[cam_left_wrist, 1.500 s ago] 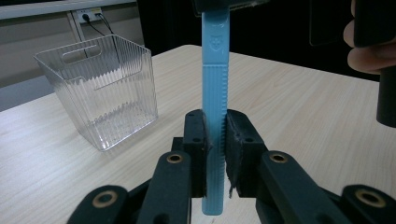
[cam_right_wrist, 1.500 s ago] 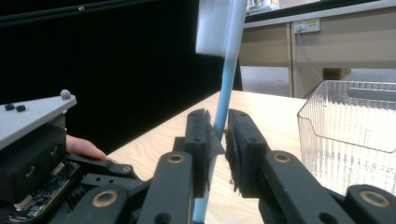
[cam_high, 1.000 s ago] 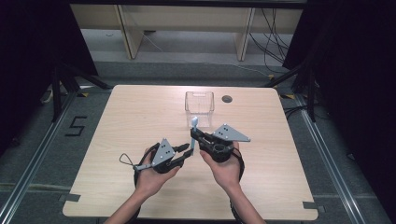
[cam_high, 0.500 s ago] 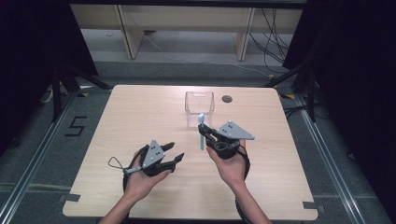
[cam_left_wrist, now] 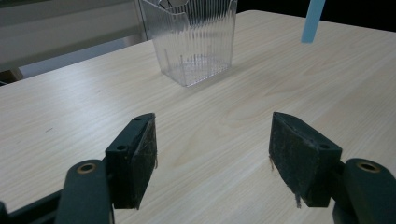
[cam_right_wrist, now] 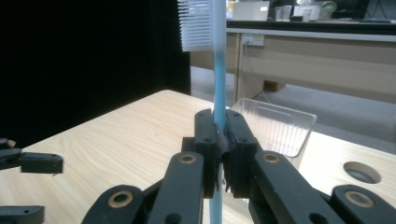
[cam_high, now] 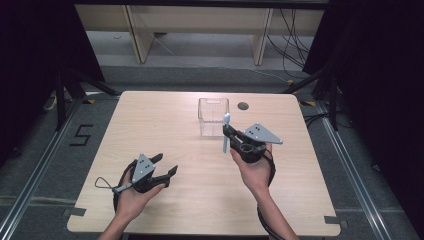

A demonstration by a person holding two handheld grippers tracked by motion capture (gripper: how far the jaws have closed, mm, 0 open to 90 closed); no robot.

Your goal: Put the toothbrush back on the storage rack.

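Your right hand-held gripper (cam_high: 231, 135) is pinching a light blue toothbrush (cam_high: 225, 133) by the middle of its handle. In the right gripper view the jaws are pressed together on the handle (cam_right_wrist: 218, 135), and the brush stands upright, bristle head (cam_right_wrist: 195, 25) at the top and the tail of the handle running down below the jaws. The brush is off the bench (cam_high: 165, 130), just beside the clear ribbed plastic container (cam_high: 213, 116), on the side of it nearest you and slightly to its right. That container stands upright with its mouth open, towards the far edge of the bench, and beyond it to the right is a round cable hole (cam_high: 243, 106).

Your left hand-held gripper (cam_high: 167, 167) is well apart from the container, down near your edge of the bench; its jaws are spread wide with nothing between them, and its own camera looks across bare wood at the container (cam_left_wrist: 191, 39).

You appear to be in the carrying step: the brush is gripped and lifted but not yet over the container's mouth. The next move calls for bringing the brush forward until its lower end is above the opening, keeping it upright, then lowering it inside before you spread the jaws. Watch the near rim, since the hanging tail of the handle could catch it and tip the light container.
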